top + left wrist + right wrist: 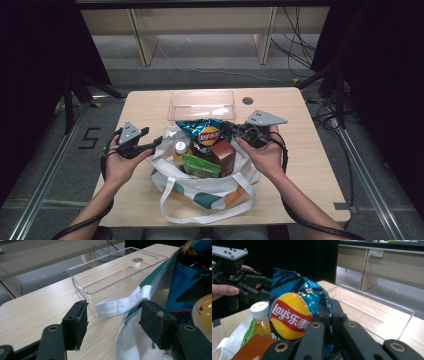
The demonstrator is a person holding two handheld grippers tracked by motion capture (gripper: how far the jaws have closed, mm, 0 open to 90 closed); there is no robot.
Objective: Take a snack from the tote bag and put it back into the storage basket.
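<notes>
- Nearest the high camera, a white tote bag (205, 187) with teal and orange patches is seen on the wooden table (310, 170), its handles trailing toward the person.
- Inside the bag, a Lay's chip bag (205, 131), a brown box (224, 155), a green packet (200, 165) and a white-capped drink bottle (180, 147) are packed upright.
- By the right gripper (231, 129), the chip bag's edge is clamped; in the right gripper view the jaws are pressed together on the blue foil (294, 315).
- At the bag's left rim, the left gripper (159, 141) is held with its jaws apart; in the left gripper view a white strap (120, 305) lies between the pads (75, 322), untouched.
- Behind the tote, a clear plastic tray (202, 106) stands empty on the table.
</notes>
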